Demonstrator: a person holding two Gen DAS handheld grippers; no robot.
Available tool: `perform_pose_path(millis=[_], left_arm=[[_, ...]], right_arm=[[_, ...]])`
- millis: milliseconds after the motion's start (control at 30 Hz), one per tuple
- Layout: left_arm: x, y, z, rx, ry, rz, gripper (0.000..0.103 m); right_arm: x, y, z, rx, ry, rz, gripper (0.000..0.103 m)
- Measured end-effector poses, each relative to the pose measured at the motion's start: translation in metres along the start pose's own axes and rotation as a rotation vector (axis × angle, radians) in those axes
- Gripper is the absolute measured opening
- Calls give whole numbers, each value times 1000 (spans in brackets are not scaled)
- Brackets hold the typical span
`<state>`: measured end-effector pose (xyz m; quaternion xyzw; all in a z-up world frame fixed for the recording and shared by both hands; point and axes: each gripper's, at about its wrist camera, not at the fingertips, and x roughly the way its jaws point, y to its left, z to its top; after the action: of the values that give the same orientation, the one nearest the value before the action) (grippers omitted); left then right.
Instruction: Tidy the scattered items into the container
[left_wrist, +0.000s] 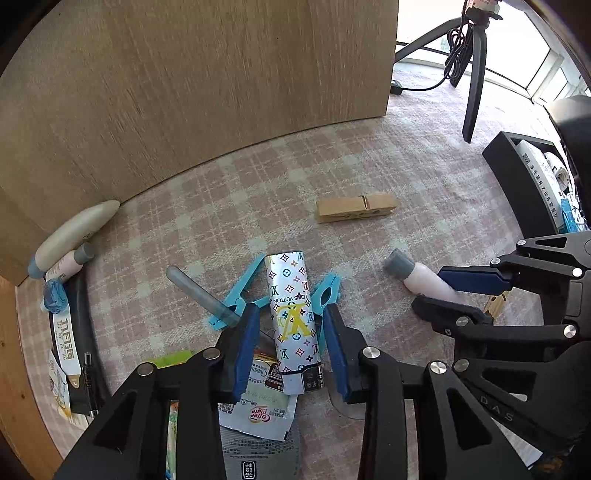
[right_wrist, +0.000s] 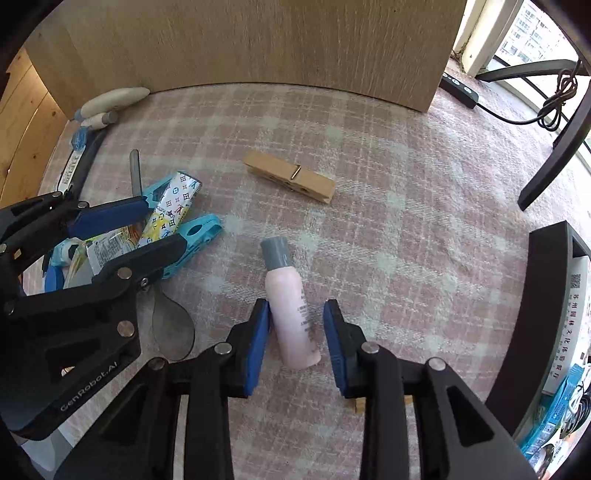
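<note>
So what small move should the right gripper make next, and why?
Probably close on the pink bottle. The right gripper is open and the bottle lies between its blue pads, one pad at its side, the other with a gap. Then it could go to the black container.

A pink-and-white plaid cloth (right_wrist: 388, 236) covers the surface under both grippers. Ahead of them stands a light wooden panel (left_wrist: 207, 85). Beyond the right gripper, to its right, stand black tripod legs (right_wrist: 554, 147) with a coiled black cable (right_wrist: 561, 96).
</note>
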<state>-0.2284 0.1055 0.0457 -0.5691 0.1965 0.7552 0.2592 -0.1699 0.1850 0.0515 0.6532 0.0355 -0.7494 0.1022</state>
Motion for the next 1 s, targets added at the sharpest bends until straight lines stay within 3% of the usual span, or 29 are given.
perform_pose_path(millis=[67,400,633,767,1000], left_arm=[[-1,-2,0,5,0,-12,22],[-25,8,-6,-46,-38,-24,22],[-63,-9,-9,-19,-89,-34,22],[-83,-31,-11,-2,-112,-65,22],[-120,-107,-14,100,-169,-168,22]], right_arm=[[-2,-6,-1,20,8,21,20],[-26,-31,-11,106,-30,86,20],[-72,-57,-6,162,-102,116,20],[-105,-91,-40,198,-157,128,20],[-138,-140,-99,304,-235,108,20]])
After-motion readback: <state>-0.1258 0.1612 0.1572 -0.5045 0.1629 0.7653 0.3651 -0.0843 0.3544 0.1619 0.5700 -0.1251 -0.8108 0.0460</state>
